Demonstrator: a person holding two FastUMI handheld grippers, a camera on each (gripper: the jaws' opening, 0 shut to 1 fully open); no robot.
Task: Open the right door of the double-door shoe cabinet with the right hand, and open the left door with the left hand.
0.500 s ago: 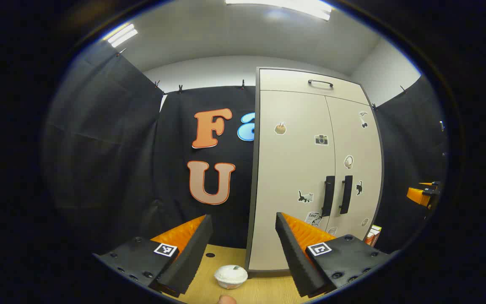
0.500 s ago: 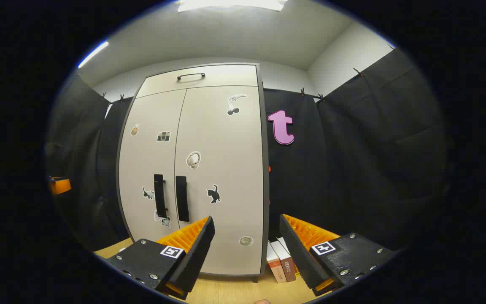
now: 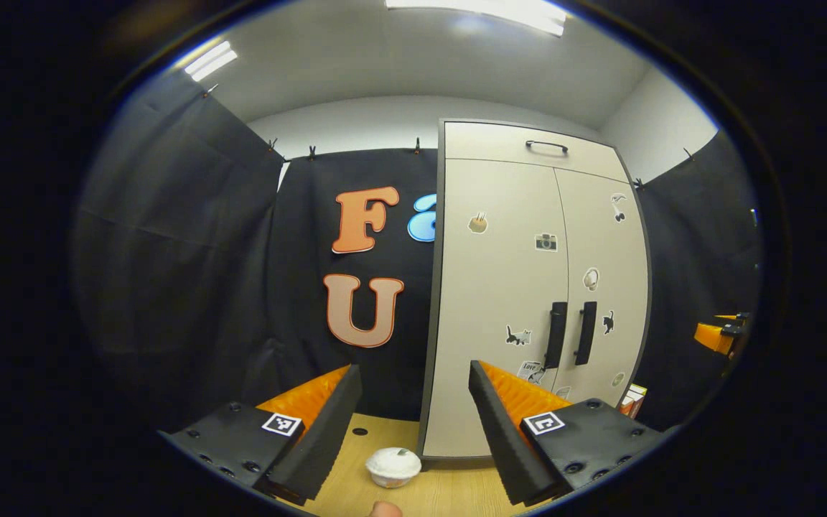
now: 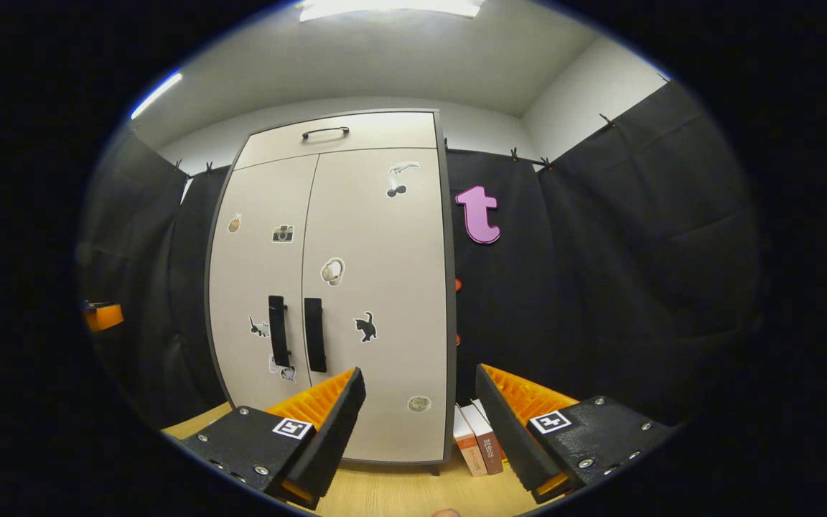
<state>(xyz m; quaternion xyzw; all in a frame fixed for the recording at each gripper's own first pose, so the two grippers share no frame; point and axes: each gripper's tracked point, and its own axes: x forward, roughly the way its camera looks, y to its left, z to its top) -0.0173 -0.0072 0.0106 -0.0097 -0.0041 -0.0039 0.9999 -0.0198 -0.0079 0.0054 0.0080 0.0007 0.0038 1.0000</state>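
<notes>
Both grippers hang back from the shoe cabinet (image 4: 334,287), touching nothing. Left gripper (image 3: 413,424) has its jaws spread wide above the wooden table (image 3: 442,495), the cabinet standing ahead and to its right, with a small white bowl (image 3: 393,466) on the table between its fingers. Right gripper (image 4: 417,416) is spread wide too, the cabinet ahead and a bit left. Both doors are closed; left door handle (image 4: 278,330) and right door handle (image 4: 314,334) sit side by side, well apart from either gripper. Books (image 4: 477,449) stand just beside the cabinet's right edge.
</notes>
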